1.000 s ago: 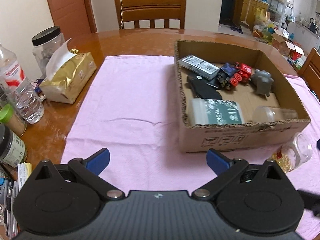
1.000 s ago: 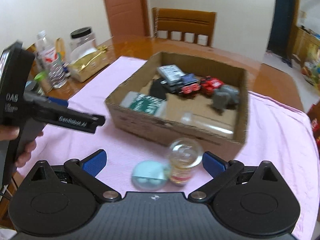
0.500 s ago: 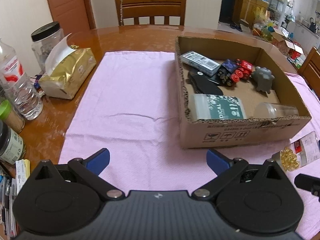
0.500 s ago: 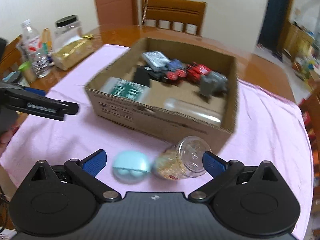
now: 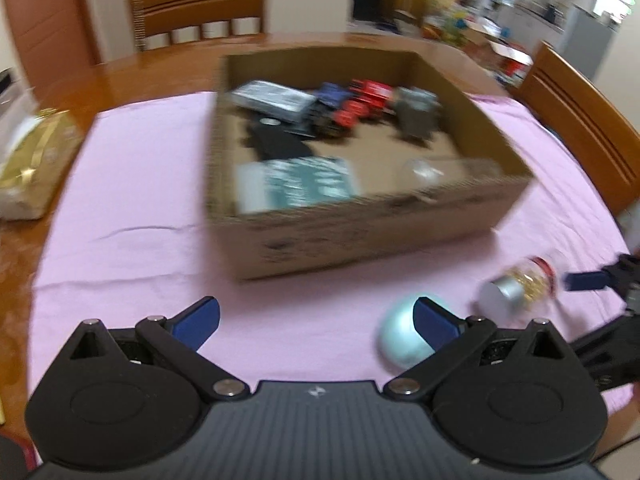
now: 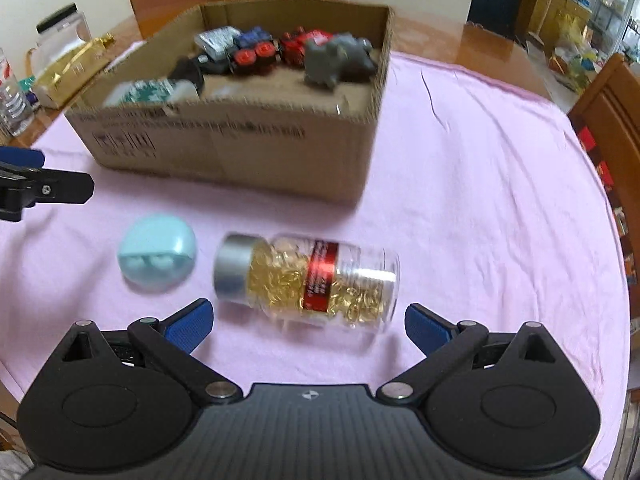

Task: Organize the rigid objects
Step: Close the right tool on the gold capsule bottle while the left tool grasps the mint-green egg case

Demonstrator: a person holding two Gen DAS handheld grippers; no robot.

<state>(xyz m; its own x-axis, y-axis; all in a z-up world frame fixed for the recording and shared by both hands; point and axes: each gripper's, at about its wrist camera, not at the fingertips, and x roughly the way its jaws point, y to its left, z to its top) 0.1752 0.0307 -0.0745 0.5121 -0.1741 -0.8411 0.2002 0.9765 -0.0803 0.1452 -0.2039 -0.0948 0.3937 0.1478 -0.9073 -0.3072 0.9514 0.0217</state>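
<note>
Rolling is the risk: the capsule bottle [image 6: 306, 278] lies on its side on the pink cloth [image 6: 480, 200], left of it the blue case [image 6: 157, 258], and a glancing touch could send it off. Left tongs [image 5: 316, 318] and right tongs [image 6: 308, 324] are both spread and empty, the bottle just ahead between the right pair, with the cardboard box [image 6: 224, 148] beyond.

left gripper [image 5: 316, 314] open over pink cloth [image 5: 132, 220]; cardboard box [image 5: 360, 228] ahead, blurred.
</note>
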